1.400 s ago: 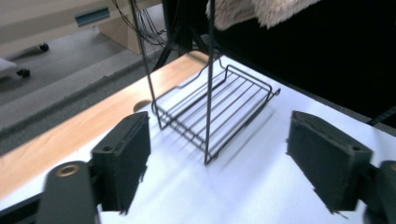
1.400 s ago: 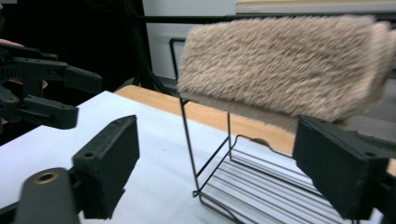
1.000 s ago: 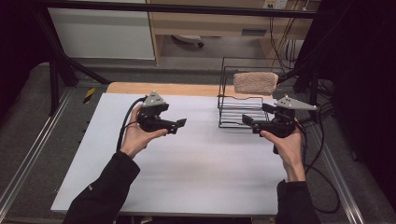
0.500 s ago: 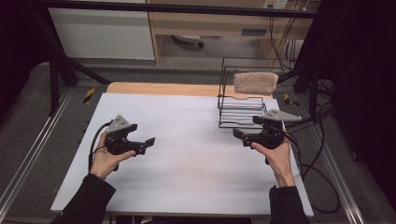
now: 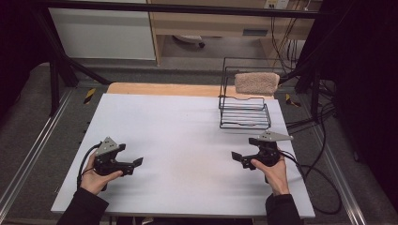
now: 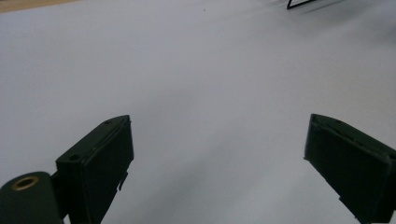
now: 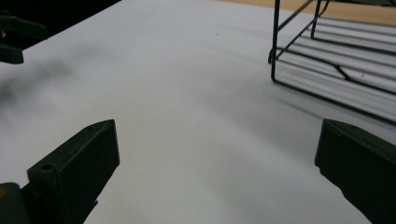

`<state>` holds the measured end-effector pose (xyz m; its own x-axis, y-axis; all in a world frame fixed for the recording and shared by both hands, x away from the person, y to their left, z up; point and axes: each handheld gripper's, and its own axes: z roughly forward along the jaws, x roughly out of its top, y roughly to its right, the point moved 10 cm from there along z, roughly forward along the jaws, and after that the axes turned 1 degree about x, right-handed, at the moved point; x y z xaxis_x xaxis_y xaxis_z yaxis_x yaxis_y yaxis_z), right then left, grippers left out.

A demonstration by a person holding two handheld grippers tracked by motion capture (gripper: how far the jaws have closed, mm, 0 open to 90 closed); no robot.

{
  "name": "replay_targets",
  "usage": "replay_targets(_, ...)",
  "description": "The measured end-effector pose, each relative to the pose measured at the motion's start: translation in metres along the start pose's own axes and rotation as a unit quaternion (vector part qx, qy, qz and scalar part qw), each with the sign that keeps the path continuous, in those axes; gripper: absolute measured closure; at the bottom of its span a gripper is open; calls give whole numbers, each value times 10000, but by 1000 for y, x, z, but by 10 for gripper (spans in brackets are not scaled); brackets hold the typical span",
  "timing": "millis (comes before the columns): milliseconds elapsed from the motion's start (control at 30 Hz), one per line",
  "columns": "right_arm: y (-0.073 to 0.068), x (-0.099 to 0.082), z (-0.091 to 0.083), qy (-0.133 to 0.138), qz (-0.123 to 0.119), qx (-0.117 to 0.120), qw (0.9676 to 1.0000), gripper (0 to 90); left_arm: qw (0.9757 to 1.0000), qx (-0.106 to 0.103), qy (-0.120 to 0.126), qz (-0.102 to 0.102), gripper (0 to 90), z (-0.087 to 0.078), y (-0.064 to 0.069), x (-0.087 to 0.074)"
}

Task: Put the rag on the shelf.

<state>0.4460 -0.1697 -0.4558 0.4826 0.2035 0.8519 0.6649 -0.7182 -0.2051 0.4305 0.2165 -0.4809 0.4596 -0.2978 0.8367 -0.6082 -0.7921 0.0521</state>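
left gripper: held low over the near left of the desk, fingers wide apart, nothing between them.
right gripper: held over the near right of the desk, fingers wide apart and empty, pointing toward the left one.
rack: black wire, stood at the far right of the desk, near the right gripper but apart from it.
towel: tan, folded, lay on the rack's top at its far side, well apart from both grippers.
risk, rack: it looked light; a reach from the right could have caught a finger on a wire and dragged or tipped it.
risk, towel: it sat near the top's edge; a one-sided pinch might have pulled it off the back, beyond the desk.
risk, cable: the loop by the right hand could have snagged on the desk edge during a long reach.
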Motion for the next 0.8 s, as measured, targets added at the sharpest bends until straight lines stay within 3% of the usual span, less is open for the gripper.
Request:
replay_targets(300,6,-39,-6,-177,13,89,9998,5,10000,-67,-51,27,83,-3,-3,-15)
replay_targets(500,11,-57,-12,-326,74,9,9994,5,9999,-82,-123,3,82,-5,-4,-23)
replay_targets(800,14,-64,-17,-390,97,-32,9992,5,9997,-75,-249,22,82,-3,-5,-32)
